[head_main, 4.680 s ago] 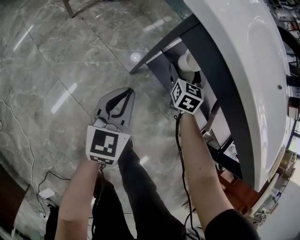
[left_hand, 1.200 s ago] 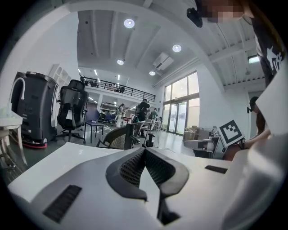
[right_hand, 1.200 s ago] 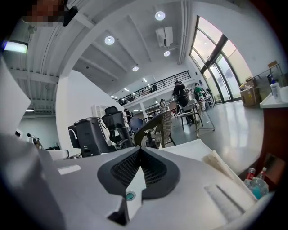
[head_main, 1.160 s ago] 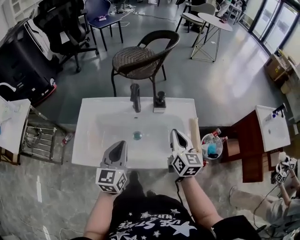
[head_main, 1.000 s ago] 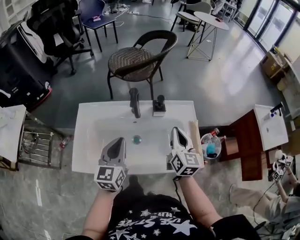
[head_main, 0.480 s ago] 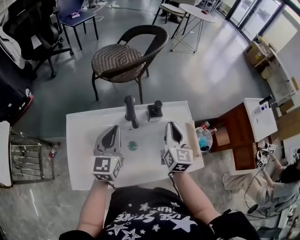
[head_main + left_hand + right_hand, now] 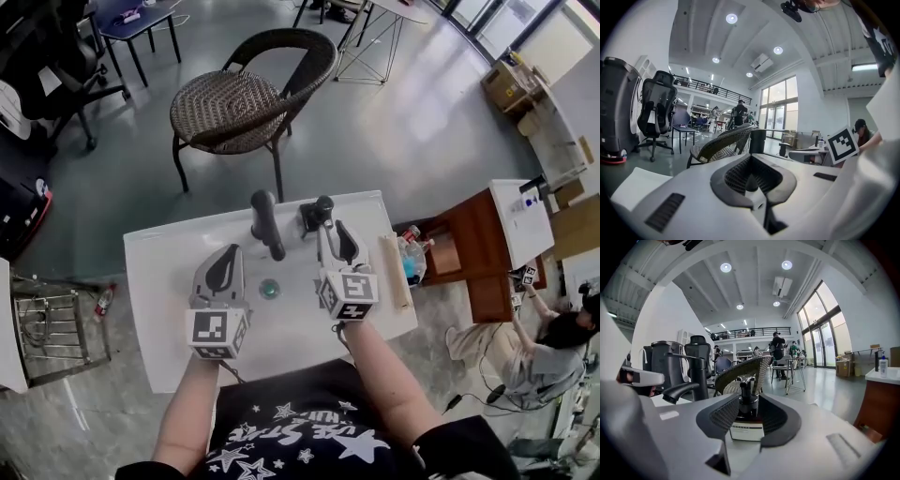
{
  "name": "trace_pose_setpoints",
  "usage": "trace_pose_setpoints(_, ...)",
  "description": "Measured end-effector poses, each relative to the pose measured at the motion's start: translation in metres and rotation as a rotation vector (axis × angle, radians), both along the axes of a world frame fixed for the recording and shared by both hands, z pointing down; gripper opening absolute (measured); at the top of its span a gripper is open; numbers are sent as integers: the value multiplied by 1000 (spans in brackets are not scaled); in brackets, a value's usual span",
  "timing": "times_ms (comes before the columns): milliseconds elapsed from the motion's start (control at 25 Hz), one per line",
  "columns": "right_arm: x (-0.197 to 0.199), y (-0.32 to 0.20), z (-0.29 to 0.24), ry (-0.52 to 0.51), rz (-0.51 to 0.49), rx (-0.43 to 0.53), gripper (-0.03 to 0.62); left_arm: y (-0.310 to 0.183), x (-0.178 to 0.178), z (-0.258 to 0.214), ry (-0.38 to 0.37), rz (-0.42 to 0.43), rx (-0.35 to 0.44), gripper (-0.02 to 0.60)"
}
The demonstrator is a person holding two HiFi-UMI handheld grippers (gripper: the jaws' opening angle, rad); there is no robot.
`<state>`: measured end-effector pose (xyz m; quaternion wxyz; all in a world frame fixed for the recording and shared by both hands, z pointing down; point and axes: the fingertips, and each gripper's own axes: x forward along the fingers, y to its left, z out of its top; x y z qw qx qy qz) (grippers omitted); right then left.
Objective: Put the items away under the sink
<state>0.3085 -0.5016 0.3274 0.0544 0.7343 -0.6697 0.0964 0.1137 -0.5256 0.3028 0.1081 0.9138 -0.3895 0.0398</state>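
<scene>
A dark pump bottle (image 7: 320, 210) with a white label stands at the back of the white sink (image 7: 159, 281), right of the black faucet (image 7: 263, 223). My right gripper (image 7: 328, 229) reaches up to it. In the right gripper view the pump bottle (image 7: 746, 420) stands in the gap between the tips of my right gripper (image 7: 748, 399). Its jaws have just been opening and stand slightly apart, not pressing on the bottle. My left gripper (image 7: 228, 255) hovers over the basin beside the drain (image 7: 270, 289); in its own view the left gripper (image 7: 751, 157) is shut and holds nothing.
A beige roll (image 7: 394, 272) lies along the sink's right rim. Beside the sink are a bin of bottles (image 7: 413, 259) and a wooden cabinet (image 7: 473, 253). A wicker chair (image 7: 248, 94) stands behind the sink, a metal rack (image 7: 47, 323) to the left.
Both grippers moved forward over the basin toward the faucet. The right one came from the front rim up to the pump bottle.
</scene>
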Motion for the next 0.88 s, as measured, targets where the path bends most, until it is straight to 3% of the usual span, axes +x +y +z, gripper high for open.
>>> trace_pose_setpoints(120, -1, -16, 2, 2, -21, 7, 121, -3, 1, 4, -15, 3, -10, 9)
trace_pose_setpoints(880, -1, -48, -5, 36, -39, 21, 100, 0, 1, 10, -36, -17, -46, 9)
